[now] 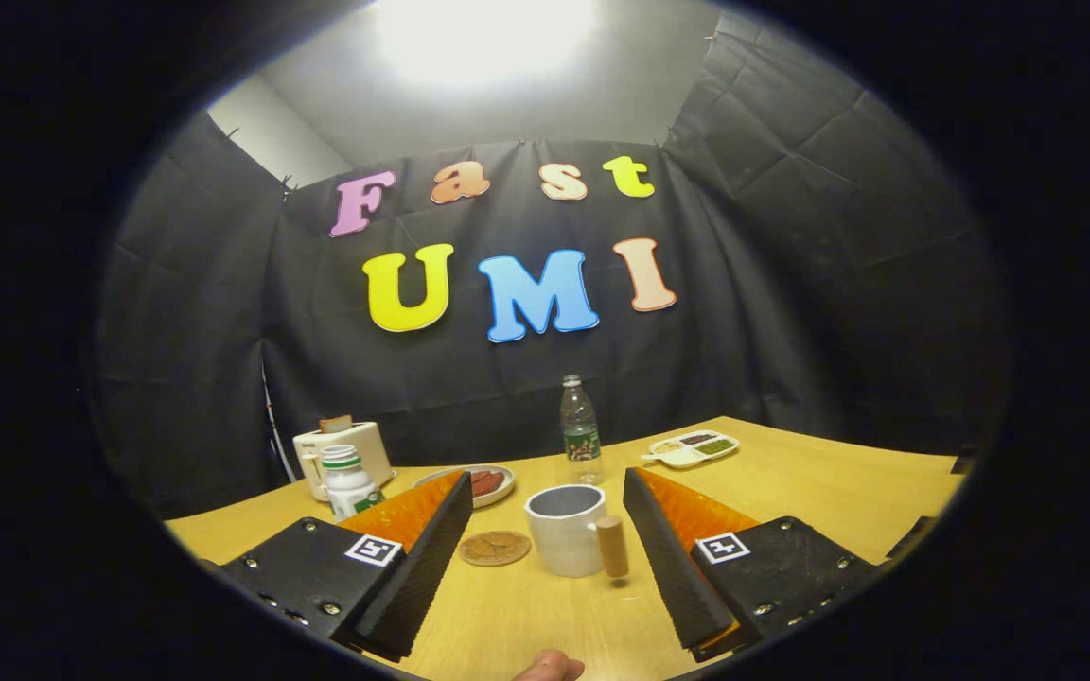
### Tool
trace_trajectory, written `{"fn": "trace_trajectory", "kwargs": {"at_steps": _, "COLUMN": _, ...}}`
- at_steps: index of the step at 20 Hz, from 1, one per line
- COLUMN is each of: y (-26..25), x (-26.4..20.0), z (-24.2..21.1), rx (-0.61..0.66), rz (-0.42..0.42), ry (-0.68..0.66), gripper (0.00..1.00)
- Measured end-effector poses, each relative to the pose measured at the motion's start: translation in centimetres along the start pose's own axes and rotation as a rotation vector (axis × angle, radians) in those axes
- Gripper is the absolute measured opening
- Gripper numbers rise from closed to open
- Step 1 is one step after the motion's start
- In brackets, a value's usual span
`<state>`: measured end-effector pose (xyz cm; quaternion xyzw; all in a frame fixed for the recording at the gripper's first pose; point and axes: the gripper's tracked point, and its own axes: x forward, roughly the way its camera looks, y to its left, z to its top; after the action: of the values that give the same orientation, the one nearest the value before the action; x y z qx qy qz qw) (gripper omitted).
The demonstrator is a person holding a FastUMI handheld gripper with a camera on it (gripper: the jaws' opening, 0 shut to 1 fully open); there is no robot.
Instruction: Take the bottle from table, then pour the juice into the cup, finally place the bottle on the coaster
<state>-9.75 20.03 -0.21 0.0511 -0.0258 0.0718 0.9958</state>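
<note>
My gripper (545,475) is open, its fingers spread wide above the yellow wooden table (791,482). Just ahead, between the fingertips, stands a white cup (564,541) with a wooden handle on its right side. To the cup's left a round cork coaster (495,548) lies flat, close to my left finger. Farther back, near the black cloth wall, a clear plastic bottle (581,430) with a green label stands upright. A white bottle with a green cap (348,480) stands beyond the left finger, partly hidden by it.
A white toaster (342,452) with a slice of bread sits at the back left. A plate with meat (490,483) lies beyond the coaster. A white divided tray of food (694,447) sits back right. A person's fingertip (550,667) shows below the fingers.
</note>
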Motion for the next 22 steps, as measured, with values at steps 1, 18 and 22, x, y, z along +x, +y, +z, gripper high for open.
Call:
{"fn": "trace_trajectory", "kwargs": {"at_steps": 1, "y": 1.1, "x": -0.2, "z": -0.3, "rx": -0.020, "rz": 0.013, "ry": 0.003, "gripper": 0.97}}
{"fn": "trace_trajectory", "kwargs": {"at_steps": 18, "y": 14.6, "x": 4.7, "z": -8.7, "rx": -0.163, "rz": 0.240, "ry": 0.130, "gripper": 0.97}}
{"fn": "trace_trajectory", "kwargs": {"at_steps": 22, "y": 15.6, "x": 6.6, "z": -10.2, "rx": -0.171, "rz": 0.280, "ry": 0.149, "gripper": 0.98}}
